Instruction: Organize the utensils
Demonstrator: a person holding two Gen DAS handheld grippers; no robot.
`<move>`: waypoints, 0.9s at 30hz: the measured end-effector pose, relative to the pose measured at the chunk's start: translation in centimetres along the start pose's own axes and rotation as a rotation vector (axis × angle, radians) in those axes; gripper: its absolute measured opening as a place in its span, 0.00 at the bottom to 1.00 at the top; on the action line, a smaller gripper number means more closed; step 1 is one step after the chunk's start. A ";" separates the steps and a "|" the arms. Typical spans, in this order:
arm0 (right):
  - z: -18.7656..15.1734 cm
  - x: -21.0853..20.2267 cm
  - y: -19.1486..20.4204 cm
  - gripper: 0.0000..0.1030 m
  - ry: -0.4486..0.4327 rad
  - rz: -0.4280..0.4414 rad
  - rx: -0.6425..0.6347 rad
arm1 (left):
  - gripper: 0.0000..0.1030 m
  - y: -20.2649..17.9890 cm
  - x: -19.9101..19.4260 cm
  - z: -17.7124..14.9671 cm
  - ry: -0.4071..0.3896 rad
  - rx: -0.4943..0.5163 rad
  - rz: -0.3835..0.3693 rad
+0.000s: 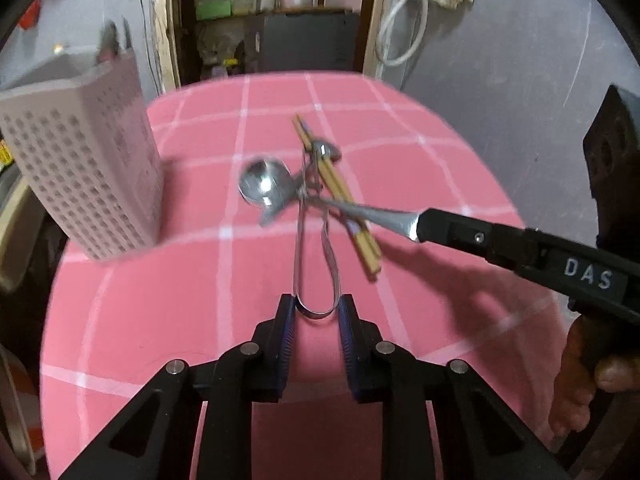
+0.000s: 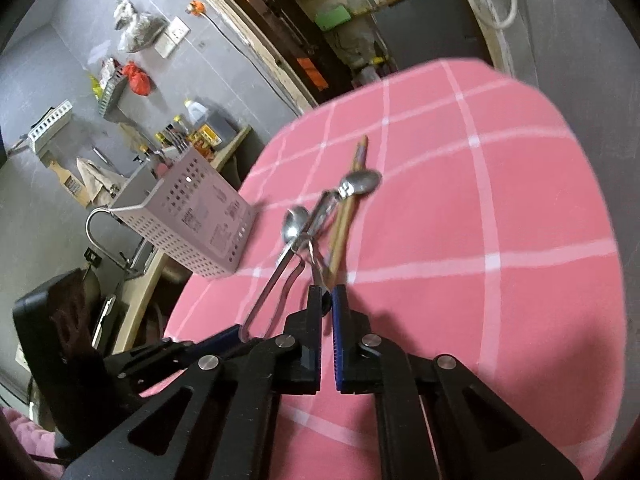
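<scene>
On the pink checked table (image 1: 160,320) lies a crossed heap of utensils. Metal tongs (image 1: 316,240) point away from me, and my left gripper (image 1: 316,306) is shut on their looped end. My right gripper (image 1: 420,228) comes in from the right and is shut on the handle of a steel spoon (image 1: 264,182). In the right wrist view the right gripper (image 2: 328,296) pinches that handle low in the frame, with the spoon (image 2: 296,220) and tongs (image 2: 280,272) to its left. Wooden chopsticks (image 1: 340,196) (image 2: 340,232) and a second spoon (image 1: 324,148) (image 2: 360,184) lie under the heap.
A white perforated utensil holder (image 1: 88,160) (image 2: 192,220) stands upright at the table's left side. A person's hand (image 1: 580,380) grips the right tool. Behind the table is a doorway with shelves (image 1: 260,12), and a cluttered counter (image 2: 160,148) runs along the left wall.
</scene>
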State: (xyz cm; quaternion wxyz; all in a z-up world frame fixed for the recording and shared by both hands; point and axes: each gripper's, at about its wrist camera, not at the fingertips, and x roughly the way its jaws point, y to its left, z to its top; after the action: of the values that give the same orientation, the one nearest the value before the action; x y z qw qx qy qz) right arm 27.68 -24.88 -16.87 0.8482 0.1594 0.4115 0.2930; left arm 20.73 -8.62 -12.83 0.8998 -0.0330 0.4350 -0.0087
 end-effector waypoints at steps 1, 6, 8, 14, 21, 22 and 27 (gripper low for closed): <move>0.3 -0.3 0.1 0.04 -0.009 -0.003 -0.007 | 0.20 0.1 -0.8 0.2 -0.027 0.004 -0.004; 2.2 -2.2 1.2 0.04 -0.067 -0.023 -0.041 | 0.20 1.4 -3.9 1.3 -0.132 0.003 -0.011; 2.8 -2.8 1.6 0.03 -0.084 -0.029 -0.051 | 0.20 1.9 -4.8 1.7 -0.174 0.000 -0.013; 3.9 -4.4 3.0 0.03 -0.120 -0.049 -0.098 | 0.20 3.4 -6.0 4.0 -0.259 -0.019 -0.025; 4.4 -5.4 4.2 0.03 -0.133 -0.074 -0.131 | 0.19 3.7 -5.9 5.2 -0.285 -0.011 -0.024; 4.4 -5.6 4.2 0.03 -0.135 -0.076 -0.131 | 0.19 3.8 -6.0 5.2 -0.285 -0.010 -0.026; 4.5 -5.8 4.0 0.03 -0.134 -0.082 -0.125 | 0.19 3.9 -5.9 5.3 -0.281 -0.005 -0.033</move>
State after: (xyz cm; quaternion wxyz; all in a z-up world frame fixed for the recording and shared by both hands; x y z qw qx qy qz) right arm 26.96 -25.54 -8.55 0.8933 0.1083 0.3410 0.2720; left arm 21.20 -4.19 -5.18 0.9515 -0.0433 0.3042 -0.0175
